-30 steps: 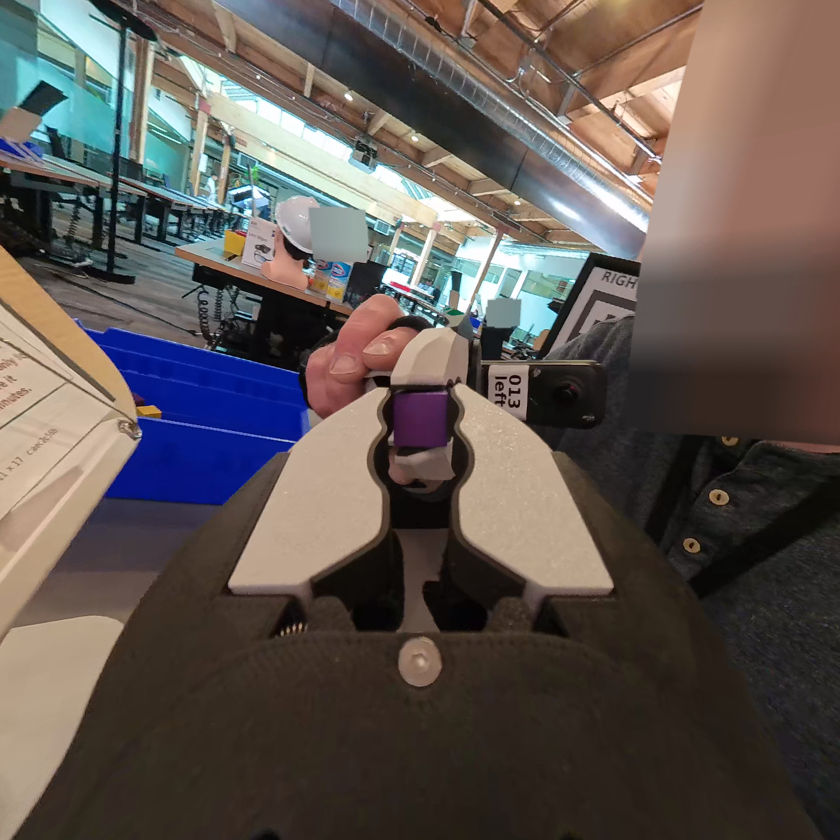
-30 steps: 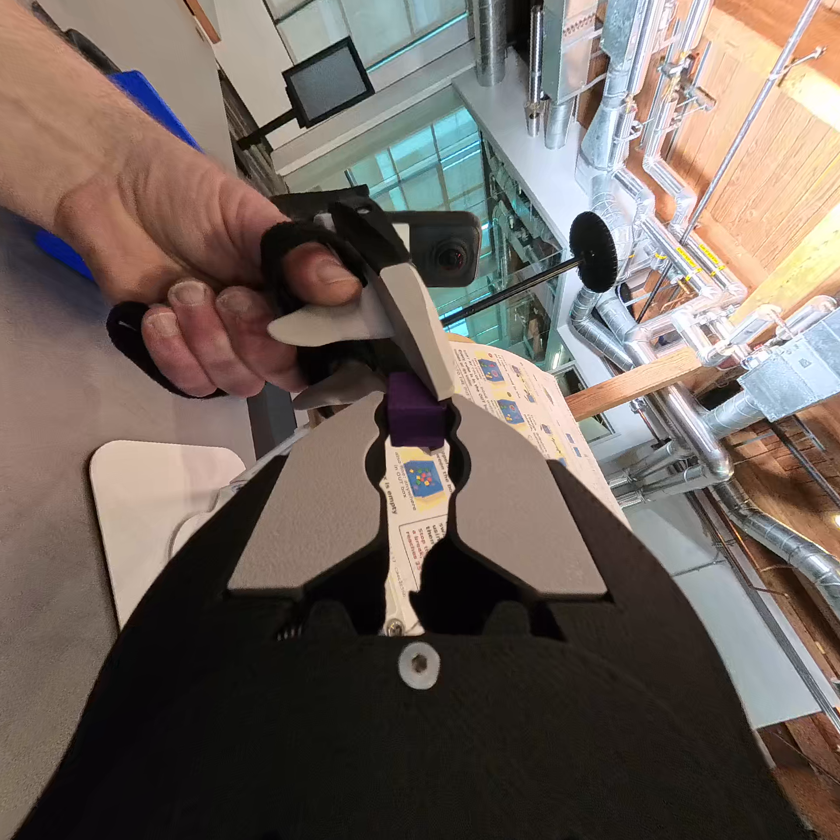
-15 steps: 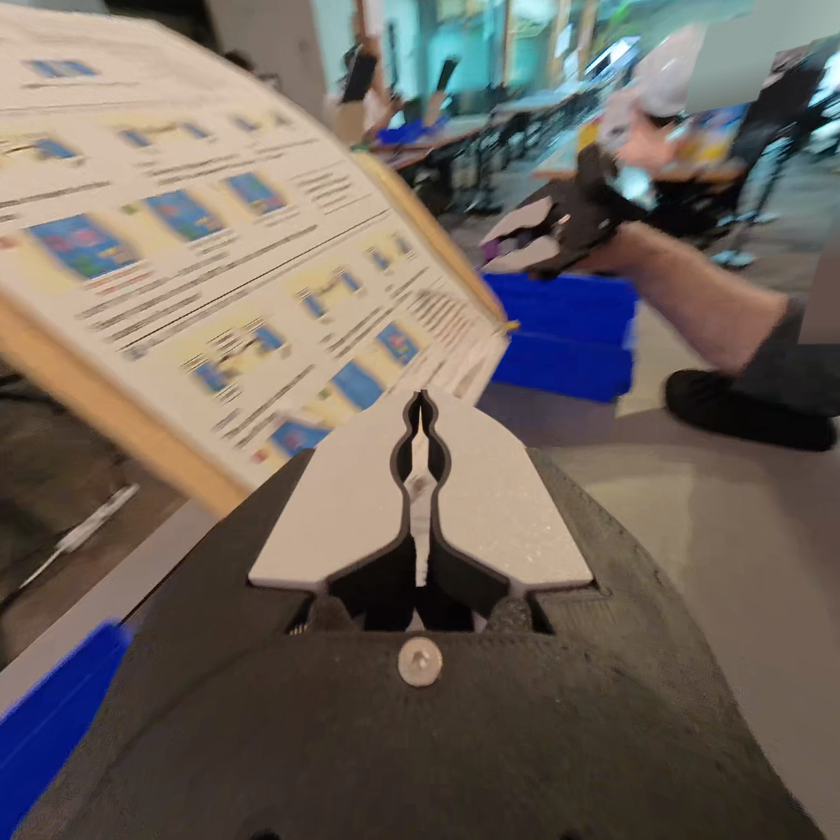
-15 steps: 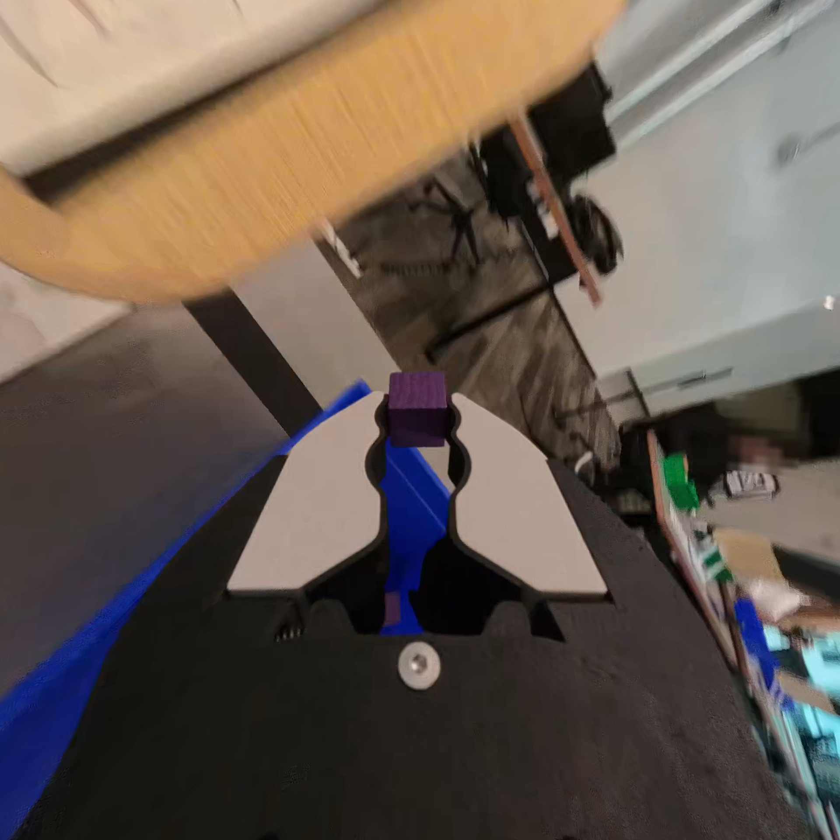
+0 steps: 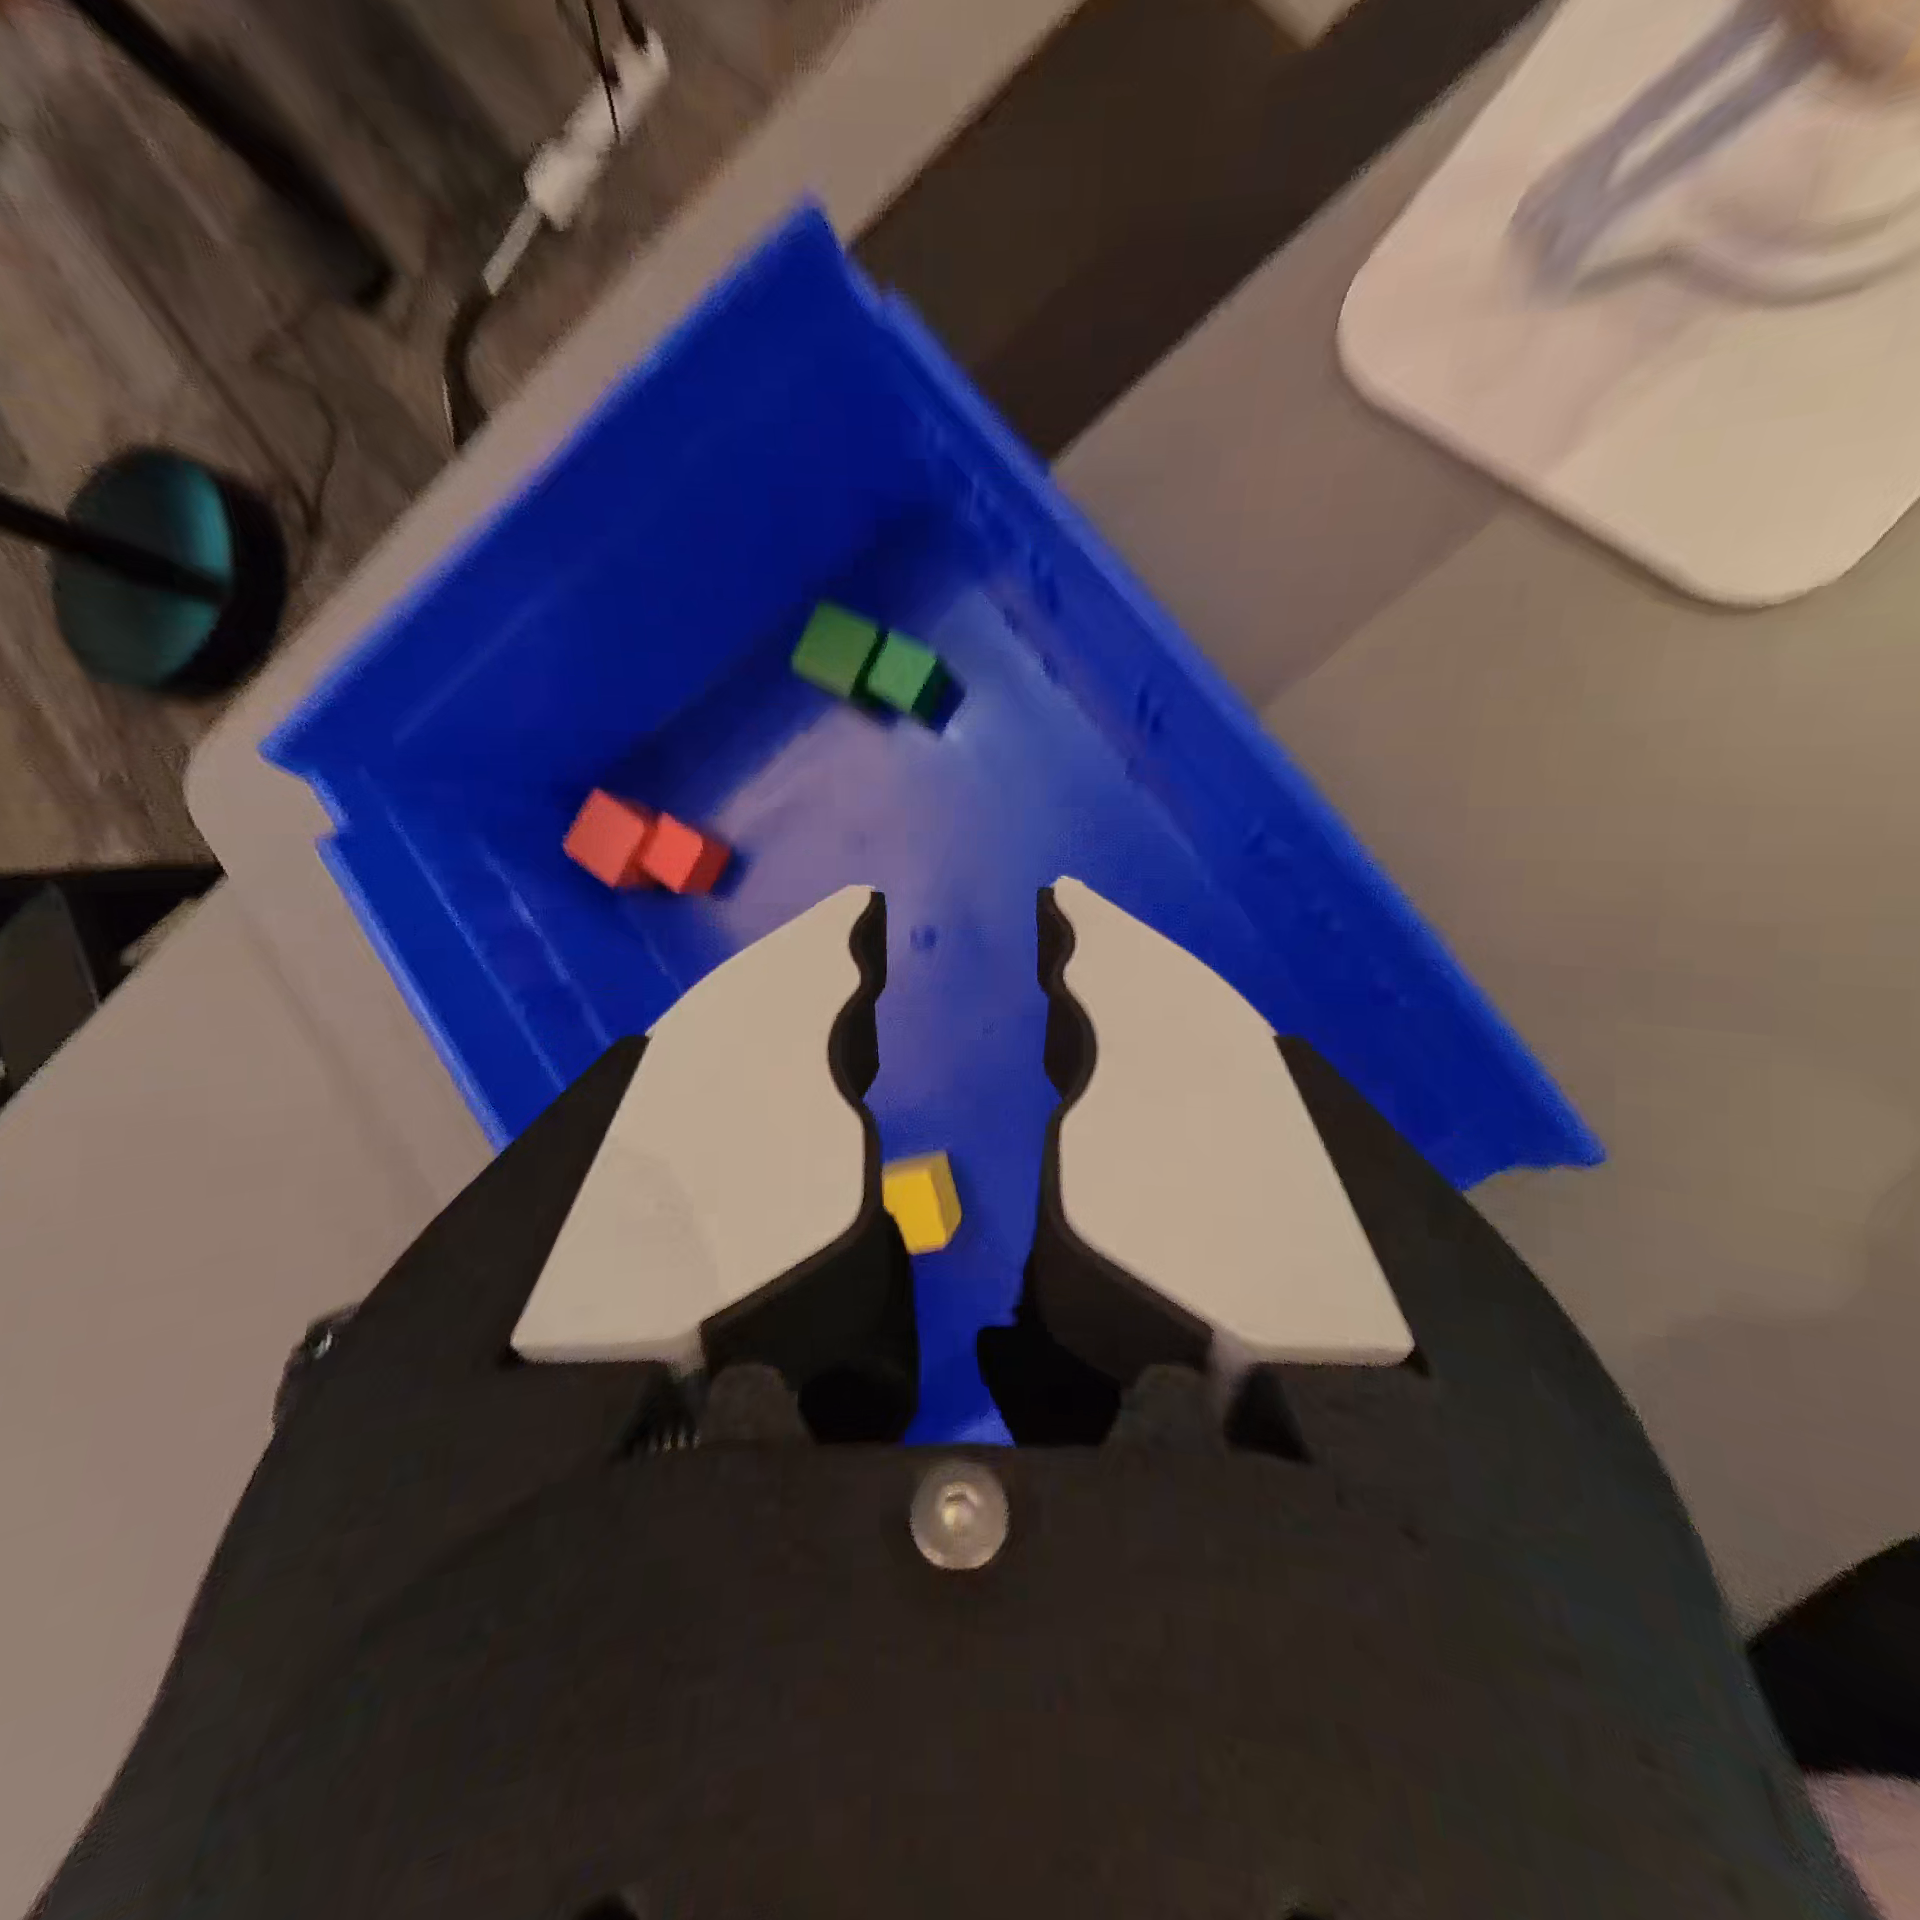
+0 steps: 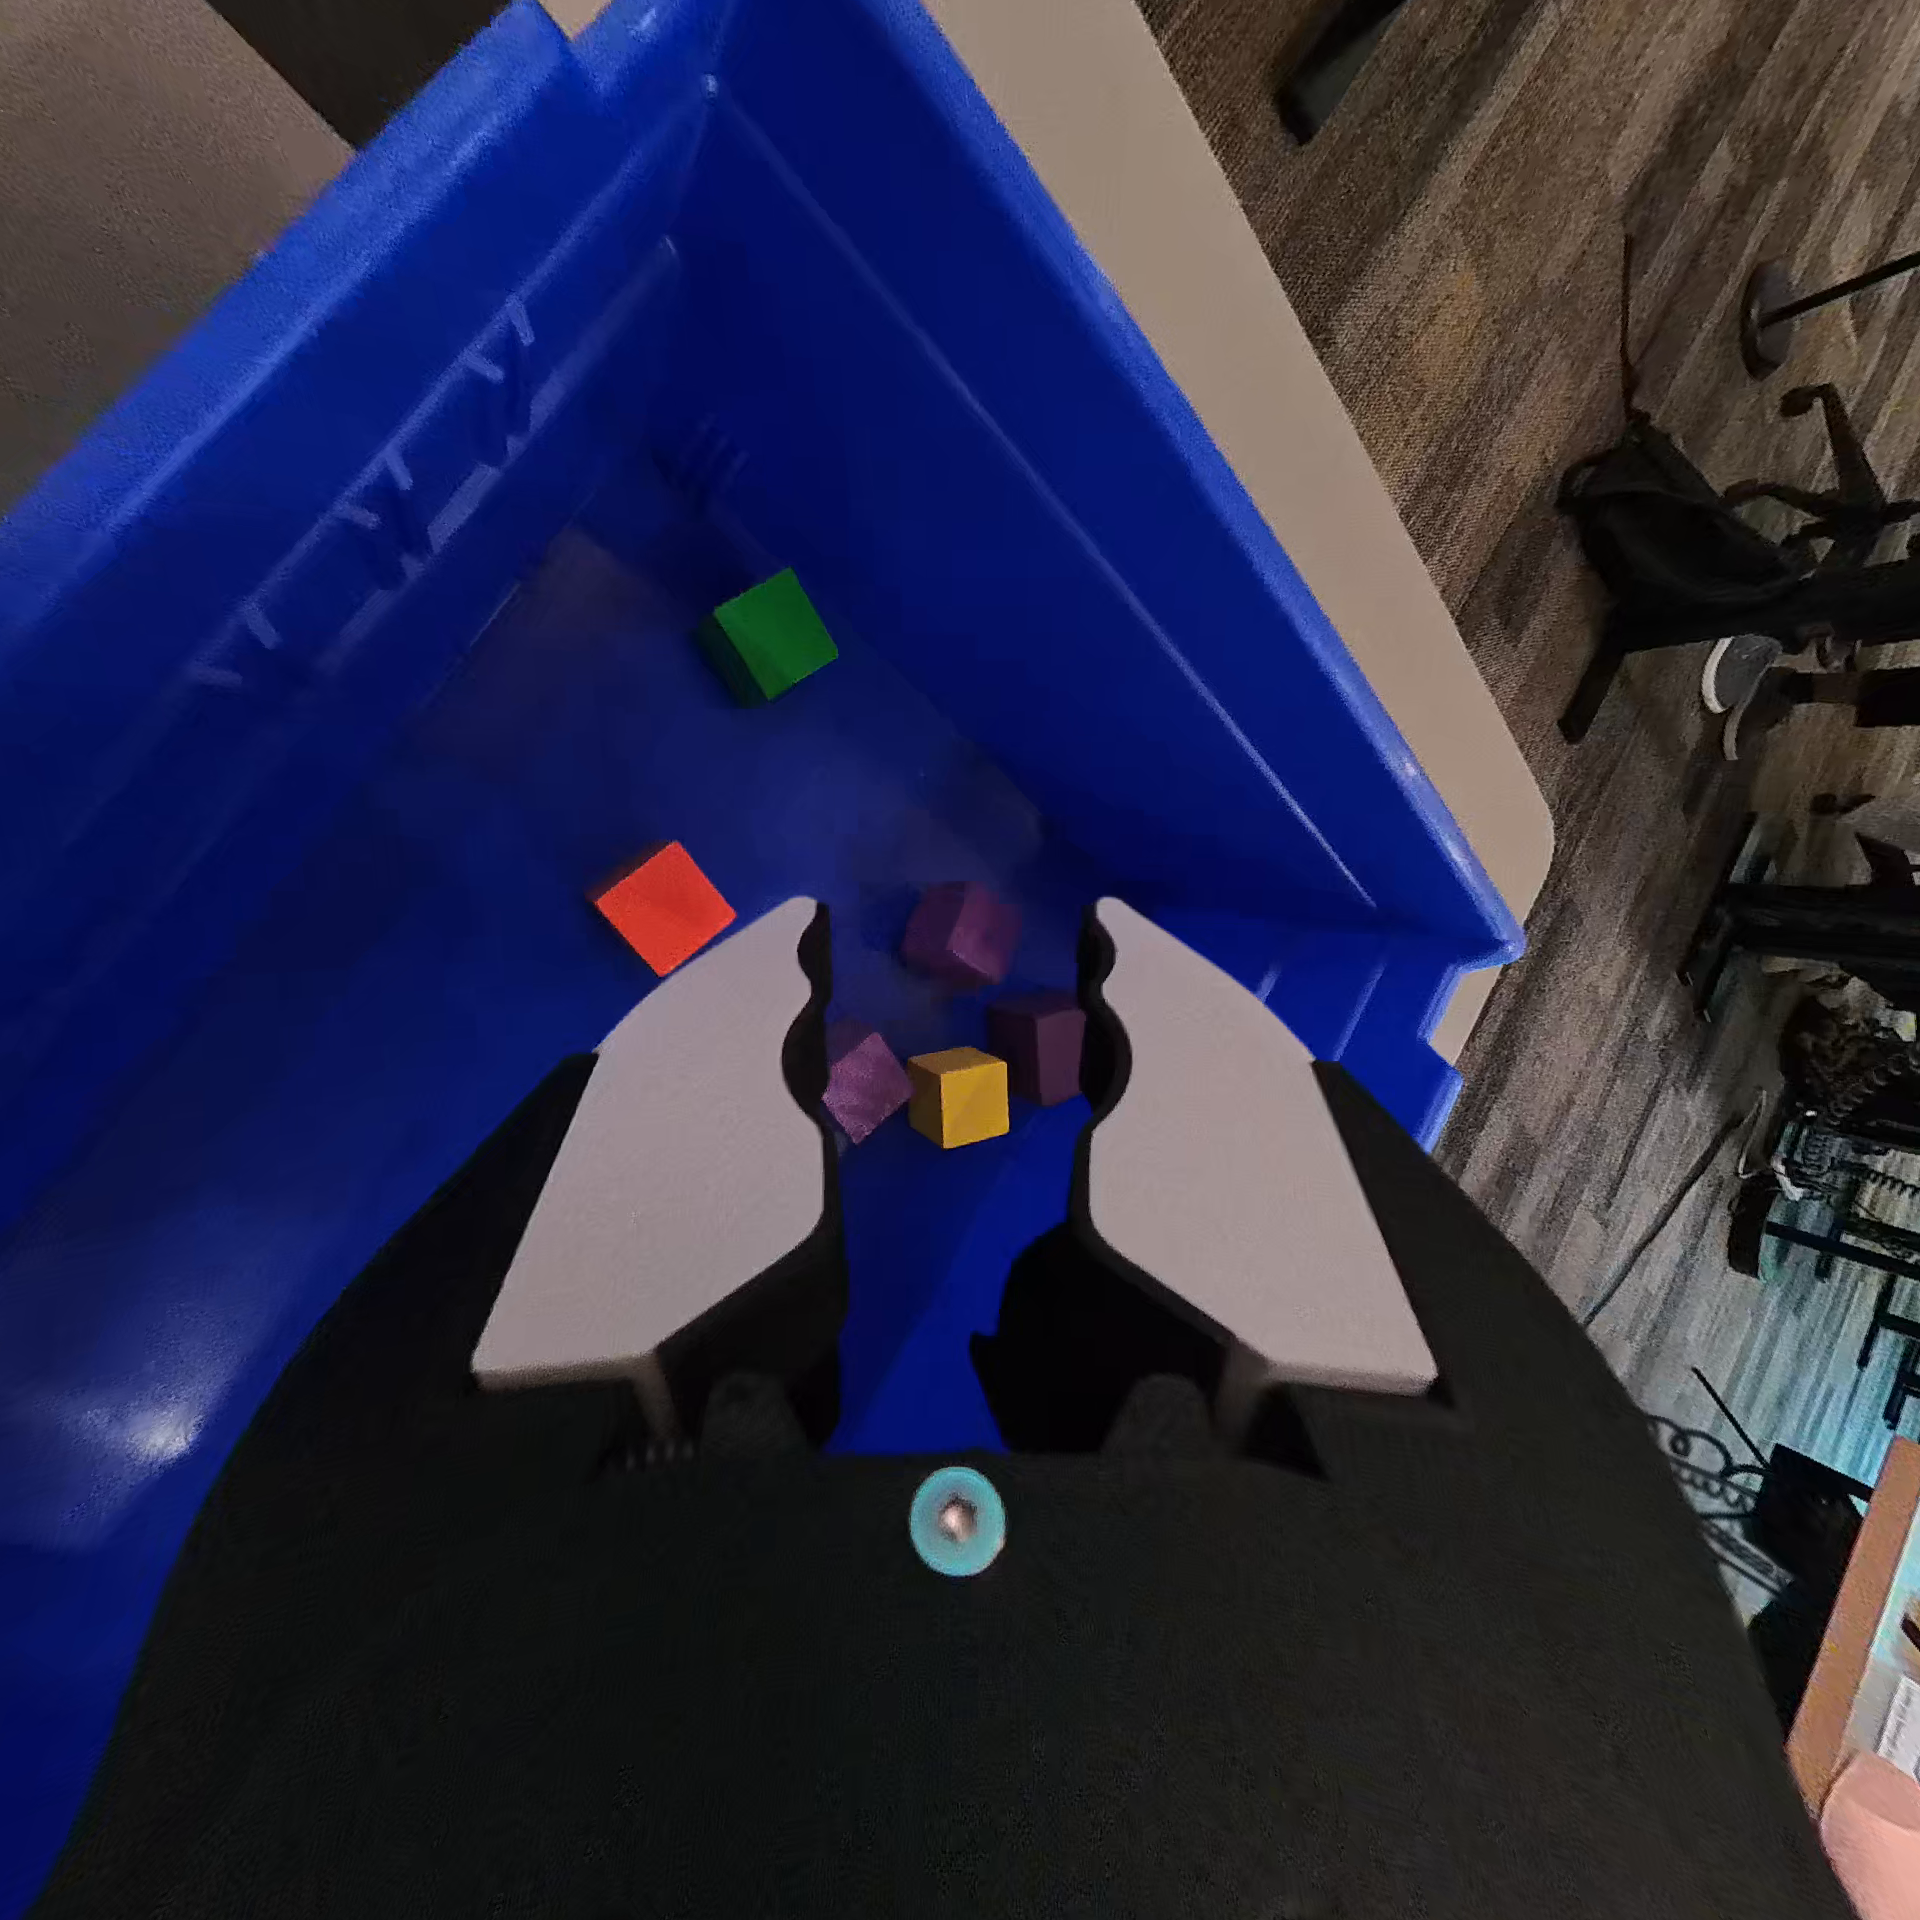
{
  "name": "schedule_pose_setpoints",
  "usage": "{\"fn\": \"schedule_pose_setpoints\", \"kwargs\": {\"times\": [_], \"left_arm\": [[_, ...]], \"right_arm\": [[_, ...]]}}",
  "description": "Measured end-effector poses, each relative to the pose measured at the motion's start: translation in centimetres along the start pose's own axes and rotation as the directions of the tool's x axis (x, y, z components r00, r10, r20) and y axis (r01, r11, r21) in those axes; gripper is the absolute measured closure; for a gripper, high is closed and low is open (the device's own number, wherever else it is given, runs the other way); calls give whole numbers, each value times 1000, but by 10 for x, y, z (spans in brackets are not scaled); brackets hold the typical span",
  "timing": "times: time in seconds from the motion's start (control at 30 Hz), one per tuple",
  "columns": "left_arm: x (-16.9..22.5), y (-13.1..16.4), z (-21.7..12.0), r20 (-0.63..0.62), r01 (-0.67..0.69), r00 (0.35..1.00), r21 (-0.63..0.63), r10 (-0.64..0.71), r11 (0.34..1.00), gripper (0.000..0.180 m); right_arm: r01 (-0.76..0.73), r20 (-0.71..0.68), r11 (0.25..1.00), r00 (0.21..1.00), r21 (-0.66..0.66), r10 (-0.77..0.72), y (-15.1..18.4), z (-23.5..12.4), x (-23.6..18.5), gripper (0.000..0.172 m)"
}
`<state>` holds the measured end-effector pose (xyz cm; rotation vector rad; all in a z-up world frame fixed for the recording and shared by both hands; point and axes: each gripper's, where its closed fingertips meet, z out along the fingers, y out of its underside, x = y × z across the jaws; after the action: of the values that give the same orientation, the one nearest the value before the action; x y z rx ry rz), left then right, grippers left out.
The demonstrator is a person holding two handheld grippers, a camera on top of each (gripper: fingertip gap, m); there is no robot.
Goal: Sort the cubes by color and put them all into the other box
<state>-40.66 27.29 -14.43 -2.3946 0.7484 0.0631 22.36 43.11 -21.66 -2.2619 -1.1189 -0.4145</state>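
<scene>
Cubes lie in two blue boxes: purple cubes (image 6: pixel 961 940) and a yellow cube (image 6: pixel 958 1093) below the right tool (image 6: pixel 954 920), red (image 5: pixel 644 854) and green pairs (image 5: pixel 868 662) beyond the left tool (image 5: pixel 956 902). Both tools gape, holding nothing. Next likely: pick another cube.

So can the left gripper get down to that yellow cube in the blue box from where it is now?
Probably yes. The left gripper hangs open over the blue box, and the yellow cube lies alone on the floor, seen between the fingers. Nothing covers it; the red cubes sit well aside.
</scene>
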Motion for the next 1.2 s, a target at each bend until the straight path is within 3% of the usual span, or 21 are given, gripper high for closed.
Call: {"fn": "schedule_pose_setpoints", "kwargs": {"times": [0.03, 0.3, 0.57, 0.7, 0.83, 0.97, 1.1, 1.2], "left_arm": [[-2, 13, 5, 4, -3, 1000, -66, 4, 998, 152], [-13, 112, 36, -24, 81, 994, -452, -103, 888, 141], [-20, 155, 55, 22, 153, 984, -609, -177, 778, 139], [-22, 159, 54, 50, 188, 978, -619, -201, 762, 141], [-20, 160, 54, 44, 142, 988, -633, -147, 761, 137], [-4, 146, 59, -50, 102, 985, -590, -162, 801, 154], [12, 152, 66, -134, 43, 978, -631, -163, 775, 150], [11, 151, 61, -120, 43, 981, -631, -152, 774, 149]], "right_arm": [[3, -9, 1000, 1000, 9, -3, -2, -2, 1, 127], [36, -3, 996, 999, 84, -36, -19, -10, -5, 132], [72, 3, 992, 997, 107, -72, -28, -11, -13, 134], [77, 4, 989, 997, 124, -78, -32, -14, -15, 135], [84, 4, 989, 996, 124, -86, -32, -14, -16, 135], [86, 4, 988, 996, 126, -87, -32, -14, -16, 135], [93, 4, 988, 996, 124, -94, -32, -13, -17, 135], [94, 4, 987, 995, 130, -95, -33, -14, -17, 136]]}}
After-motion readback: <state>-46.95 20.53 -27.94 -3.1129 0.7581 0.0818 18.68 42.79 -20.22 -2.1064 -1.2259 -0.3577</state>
